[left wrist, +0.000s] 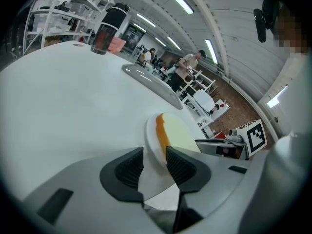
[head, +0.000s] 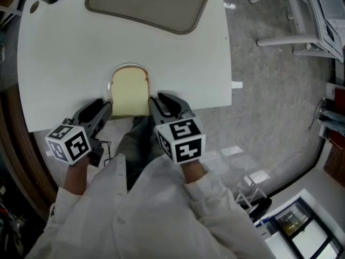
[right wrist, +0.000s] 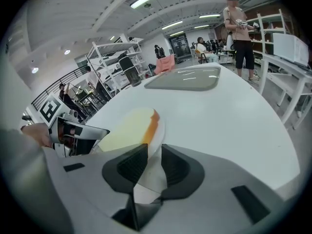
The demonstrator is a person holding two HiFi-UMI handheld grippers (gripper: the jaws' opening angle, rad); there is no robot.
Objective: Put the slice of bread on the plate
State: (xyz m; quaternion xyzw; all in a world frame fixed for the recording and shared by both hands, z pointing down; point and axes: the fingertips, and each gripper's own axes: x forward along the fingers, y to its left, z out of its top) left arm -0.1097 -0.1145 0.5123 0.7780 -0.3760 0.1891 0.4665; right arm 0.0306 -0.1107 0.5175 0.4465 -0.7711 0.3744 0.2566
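Observation:
A pale slice of bread (head: 129,93) with a brown crust lies on a white plate (head: 110,83) at the near edge of the white table (head: 64,63). My left gripper (head: 105,108) is at the plate's left side and my right gripper (head: 155,102) at its right side. In the left gripper view the plate's rim (left wrist: 150,143) passes between the jaws of the left gripper (left wrist: 155,162), which is shut on it, with the bread (left wrist: 178,135) just beyond. The right gripper (right wrist: 154,162) is likewise shut on the plate's rim (right wrist: 159,133), beside the bread (right wrist: 126,128).
A grey tray (head: 148,4) lies at the table's far side. A dark cup (left wrist: 105,30) stands at the far left. The table's front edge runs just under the grippers. White metal frames (head: 302,20) stand on the floor to the right. People stand in the background.

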